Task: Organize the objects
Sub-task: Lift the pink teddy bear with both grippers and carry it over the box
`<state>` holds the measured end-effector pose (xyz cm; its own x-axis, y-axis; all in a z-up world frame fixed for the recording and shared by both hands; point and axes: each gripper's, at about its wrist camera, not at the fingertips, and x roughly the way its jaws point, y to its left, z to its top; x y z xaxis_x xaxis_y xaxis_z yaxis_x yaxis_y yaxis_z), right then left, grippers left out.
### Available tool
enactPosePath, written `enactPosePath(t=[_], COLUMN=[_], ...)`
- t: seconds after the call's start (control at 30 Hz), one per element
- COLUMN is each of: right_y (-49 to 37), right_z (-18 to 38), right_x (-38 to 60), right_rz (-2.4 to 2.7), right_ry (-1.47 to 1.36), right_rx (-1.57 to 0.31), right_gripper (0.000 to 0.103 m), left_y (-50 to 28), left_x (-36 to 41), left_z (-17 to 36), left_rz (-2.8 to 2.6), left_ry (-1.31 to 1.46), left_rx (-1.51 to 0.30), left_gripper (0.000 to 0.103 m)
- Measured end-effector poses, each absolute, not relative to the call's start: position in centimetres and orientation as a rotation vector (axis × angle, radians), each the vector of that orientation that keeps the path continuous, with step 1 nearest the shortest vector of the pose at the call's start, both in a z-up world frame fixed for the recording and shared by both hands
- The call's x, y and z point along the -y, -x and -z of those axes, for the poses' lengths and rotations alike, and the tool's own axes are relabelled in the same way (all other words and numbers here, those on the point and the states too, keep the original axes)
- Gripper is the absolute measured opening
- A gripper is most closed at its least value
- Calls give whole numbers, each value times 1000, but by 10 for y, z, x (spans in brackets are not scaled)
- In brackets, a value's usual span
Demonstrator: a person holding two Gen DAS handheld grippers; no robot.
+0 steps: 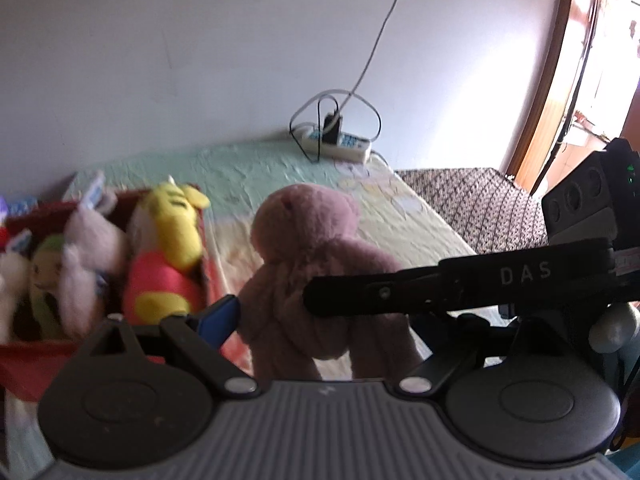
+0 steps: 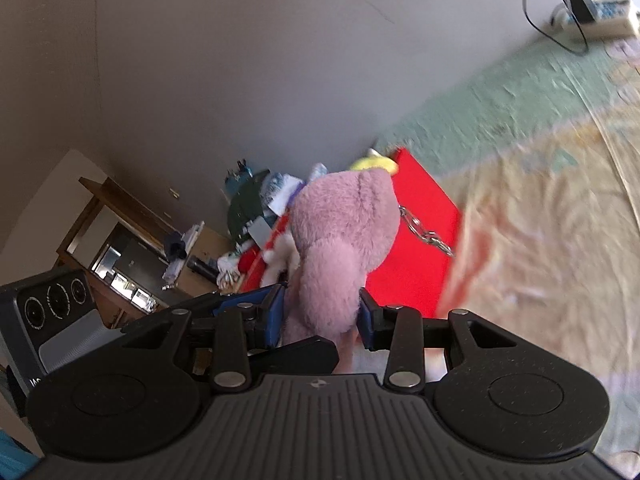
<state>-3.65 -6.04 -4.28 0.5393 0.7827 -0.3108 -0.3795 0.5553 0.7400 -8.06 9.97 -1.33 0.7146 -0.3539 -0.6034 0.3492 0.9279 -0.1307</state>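
While right gripper clamps pink plush (lower body hidden), bin blurs.

Toys in the red box blur, perhaps three hidden behind others.

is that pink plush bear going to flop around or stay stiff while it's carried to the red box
Probably floppy: the pink plush bear bulges around the right tongs, so the stuffing gives. Its legs hang loose below the grip, so they may swing. It looks light and fuzzy, unlikely to slip, and should drop softly into the red box.
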Motion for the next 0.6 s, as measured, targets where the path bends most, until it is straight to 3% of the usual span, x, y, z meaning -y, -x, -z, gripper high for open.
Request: enactPosePath(t=[0.6], right_y=[-12], right_z=[0], right_x=[-86], right_rz=[-829], right_ry=[-579], right_rx=[-522], right_gripper=[40], left_y=[76], left_x=[-241], left_z=[-32], left_rz=[330], left_ry=[-8], left_rx=[-503], left_gripper=[90])
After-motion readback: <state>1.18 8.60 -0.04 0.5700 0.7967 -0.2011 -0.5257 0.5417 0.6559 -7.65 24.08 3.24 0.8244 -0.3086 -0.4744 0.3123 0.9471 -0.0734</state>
